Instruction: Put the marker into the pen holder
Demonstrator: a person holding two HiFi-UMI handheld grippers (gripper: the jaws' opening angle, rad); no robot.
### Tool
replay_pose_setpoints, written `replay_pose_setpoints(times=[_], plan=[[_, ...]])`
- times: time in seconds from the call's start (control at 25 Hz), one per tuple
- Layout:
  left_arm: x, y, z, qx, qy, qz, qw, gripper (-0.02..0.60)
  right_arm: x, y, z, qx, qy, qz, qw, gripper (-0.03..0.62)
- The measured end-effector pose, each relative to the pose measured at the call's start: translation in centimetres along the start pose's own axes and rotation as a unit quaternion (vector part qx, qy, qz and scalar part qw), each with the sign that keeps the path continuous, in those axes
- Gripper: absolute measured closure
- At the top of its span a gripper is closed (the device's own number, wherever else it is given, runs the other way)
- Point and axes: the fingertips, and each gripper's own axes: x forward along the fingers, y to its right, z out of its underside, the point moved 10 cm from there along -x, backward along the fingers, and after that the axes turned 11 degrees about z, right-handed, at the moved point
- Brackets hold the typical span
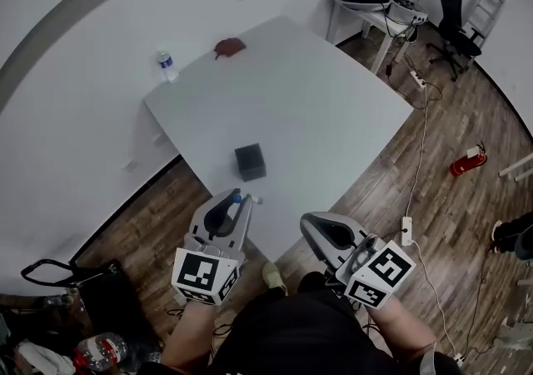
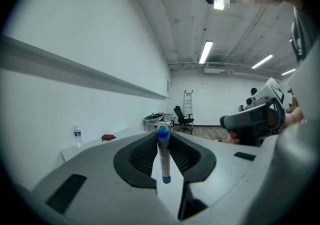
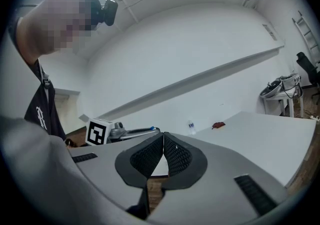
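1. The right claw is clenched on nothing and held back by the body, probably to stay out of the way.
2. The left claw grasps the marker by its barrel, at the near edge of the table.
3. Just beyond it the dark pen holder stands alone, easy to reach.

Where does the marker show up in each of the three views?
Head view: marker low, left of centre, at the left gripper's tips.
Left gripper view: marker at centre, upright between the jaws, blue cap up.
Right gripper view: marker only a small blue bit left of centre.
Shared landmark: water bottle at the table's far corner, in all three.
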Motion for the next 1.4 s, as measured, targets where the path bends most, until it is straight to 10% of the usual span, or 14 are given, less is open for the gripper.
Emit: replay_pose_setpoints(times=[0.56,1.4], plan=[[8.8,-8.8,6.1,-0.017,-0.041,-0.059,0.9973,0.506,8.2,5.0,-1.1,0.008,-0.045,-0.035,0.998,0.577],[16.3,-12.4,16.7,-0.183,-0.135,-0.126,0.9657,0.506,17.2,15.4,-0.5,0.059,-0.139,-0.098,0.984,0.577]])
